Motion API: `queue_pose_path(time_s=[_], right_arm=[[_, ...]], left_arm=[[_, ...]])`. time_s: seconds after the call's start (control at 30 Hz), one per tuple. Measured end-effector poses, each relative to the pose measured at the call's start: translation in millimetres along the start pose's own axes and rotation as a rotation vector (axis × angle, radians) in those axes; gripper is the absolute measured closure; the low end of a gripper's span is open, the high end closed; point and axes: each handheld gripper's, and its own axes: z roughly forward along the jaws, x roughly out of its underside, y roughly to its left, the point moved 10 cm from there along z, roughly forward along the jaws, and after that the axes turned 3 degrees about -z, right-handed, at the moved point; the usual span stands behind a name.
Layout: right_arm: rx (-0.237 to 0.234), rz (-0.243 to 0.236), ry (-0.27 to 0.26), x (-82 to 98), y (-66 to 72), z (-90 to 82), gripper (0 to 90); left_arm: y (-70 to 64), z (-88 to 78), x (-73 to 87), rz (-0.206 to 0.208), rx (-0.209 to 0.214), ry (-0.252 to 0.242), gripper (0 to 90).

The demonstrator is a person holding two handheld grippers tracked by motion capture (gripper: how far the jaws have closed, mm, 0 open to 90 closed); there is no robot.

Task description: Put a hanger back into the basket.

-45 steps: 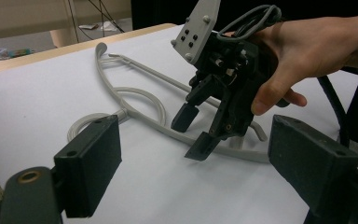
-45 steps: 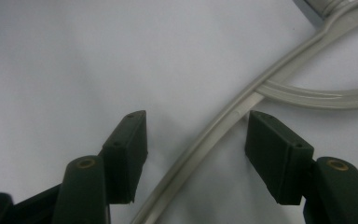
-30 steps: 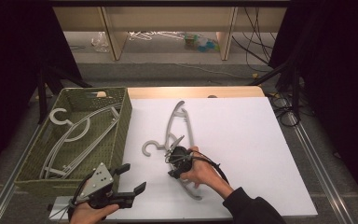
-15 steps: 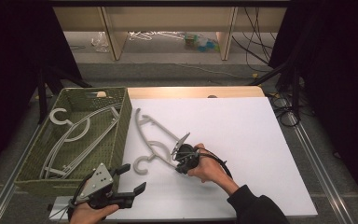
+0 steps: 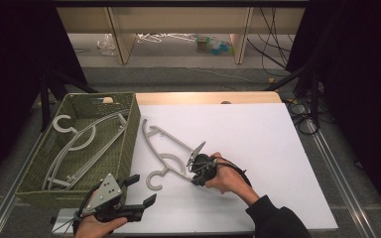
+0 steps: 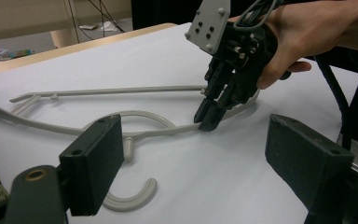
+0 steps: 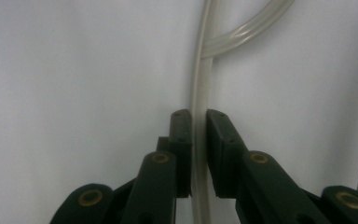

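Hangers (image 5: 79, 148) lie in the green basket (image 5: 131, 124) at the left of the table (image 5: 278, 148). Just in front of the basket, near the table's front edge, the left gripper (image 5: 141, 191) hovers with its jaws wide apart and nothing between them. Right of the basket, a grey hanger (image 5: 166, 144) lies on the white tabletop, hook towards the front. The right gripper (image 5: 194, 171) has just been closing and now clamps one thin arm of that hanger (image 7: 200, 116) between its pads.
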Motion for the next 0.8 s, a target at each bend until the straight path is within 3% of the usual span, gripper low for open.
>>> queue_pose_path(time_s=[0.17, 0.2, 0.37, 0.4, 0.47, 0.53, 0.67, 0.8], right_arm=[[0.02, 0.022, -0.011, -11.0, 1.8, 5.4, 77.2], [0.024, 0.02, -0.007, -12.7, 1.4, 6.1, 77.5], [0.022, 0.045, -0.007, -14.2, -0.2, 6.9, 81.5], [0.023, 0.046, -0.006, -14.2, 0.1, 6.8, 81.5], [0.032, 0.031, -0.006, -14.5, -0.6, 6.7, 81.6], [0.022, 0.011, -0.011, -13.4, -0.9, 5.1, 81.8], [-0.015, -0.023, -0.021, -6.6, -2.0, -8.5, 81.8], [-0.1, -0.039, -0.054, 6.8, 0.1, -22.9, 81.9]], left_arm=[[0.4, 0.4, 0.4, 0.004, -0.001, 0.004, 19.2], [-0.3, 0.6, 1.0, -0.021, -0.007, 0.004, 19.1], [0.4, 1.1, 1.3, 0.005, -0.001, 0.008, 19.2], [-0.7, 1.2, 1.8, -0.021, -0.006, 0.006, 19.2], [0.4, 1.0, 1.2, 0.009, -0.001, 0.007, 19.3], [-0.2, 1.6, 2.6, -0.017, -0.007, 0.011, 20.3], [2.1, 4.5, 4.9, 0.011, -0.026, 0.029, 20.6], [1.4, 11.0, 4.3, 0.039, -0.027, 0.045, 20.8]])
